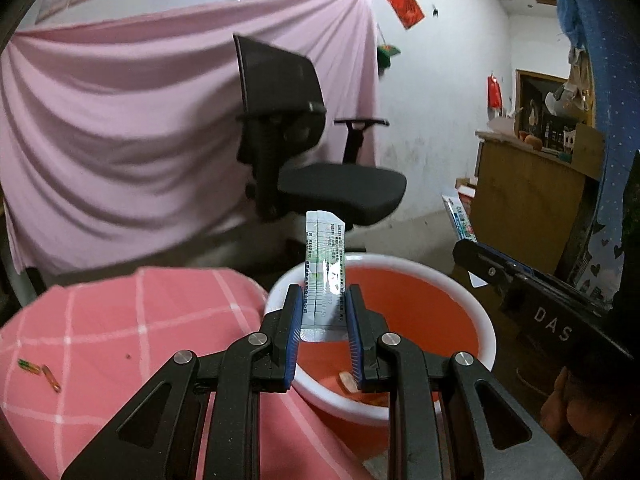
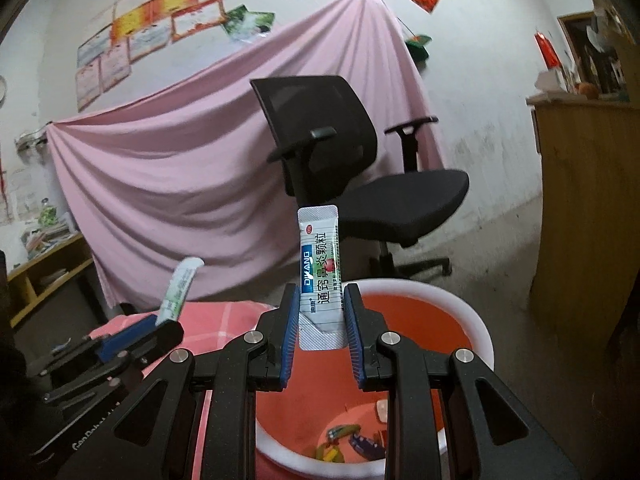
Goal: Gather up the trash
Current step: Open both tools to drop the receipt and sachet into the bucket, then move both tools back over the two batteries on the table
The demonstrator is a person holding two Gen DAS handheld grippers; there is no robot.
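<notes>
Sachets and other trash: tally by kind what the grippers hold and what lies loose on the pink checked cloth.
Sachets held upright in grippers: 2, one in the left gripper (left sachet), one in the right gripper (right sachet).
Small wrappers on the checked cloth: 2 (green wrapper, orange wrapper).
Total: 4

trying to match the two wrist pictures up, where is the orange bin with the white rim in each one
Left wrist view: the orange bin sits lower centre-right, just behind the left claw and its sachet.
Right wrist view: the bin sits bottom centre-right, behind and below the right claw, with wrappers visible inside.
Shared landmark: the black office chair in front of the pink sheet.
</notes>
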